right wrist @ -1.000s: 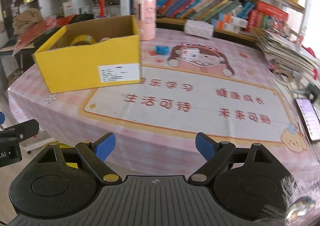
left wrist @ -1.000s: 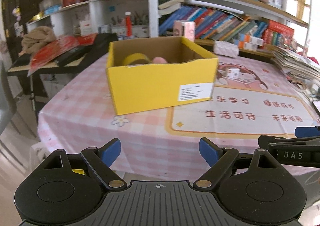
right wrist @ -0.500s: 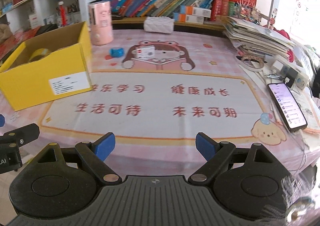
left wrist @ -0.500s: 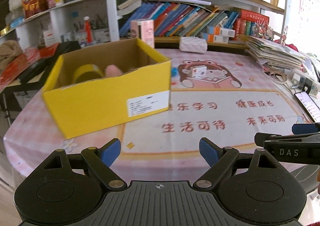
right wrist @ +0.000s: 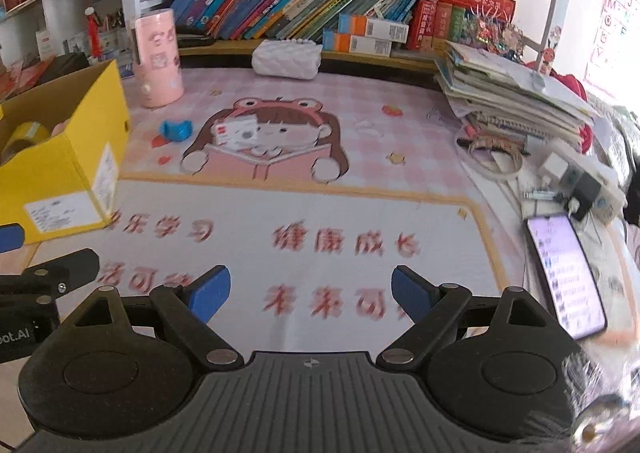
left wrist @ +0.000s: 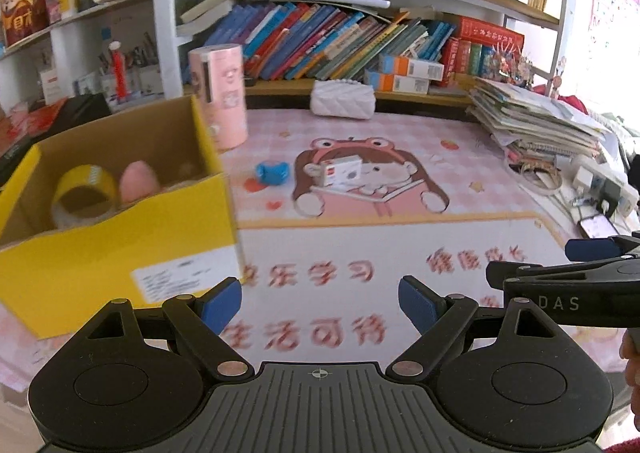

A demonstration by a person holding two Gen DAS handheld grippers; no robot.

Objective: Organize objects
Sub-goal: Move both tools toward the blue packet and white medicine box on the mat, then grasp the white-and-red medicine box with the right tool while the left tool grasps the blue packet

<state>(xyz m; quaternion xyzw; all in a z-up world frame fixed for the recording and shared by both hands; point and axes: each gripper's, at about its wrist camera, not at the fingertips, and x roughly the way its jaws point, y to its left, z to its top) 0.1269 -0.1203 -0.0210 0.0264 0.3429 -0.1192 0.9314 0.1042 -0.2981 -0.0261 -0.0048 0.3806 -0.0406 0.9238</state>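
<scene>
A yellow cardboard box stands on the table's left; it also shows in the right wrist view. Inside lie a yellow tape roll and a pink egg-shaped object. A small blue object and a small white-and-red box lie on the cartoon mat beyond. My left gripper is open and empty, low over the mat's near part. My right gripper is open and empty, to its right.
A pink cylinder stands behind the box, a white quilted pouch at the back. A stack of books and papers, a power strip and a phone line the right edge. Bookshelves stand behind.
Both grippers have swung right and moved forward over the table; the yellow box has slid to the left of both views. Both stay open and empty.
</scene>
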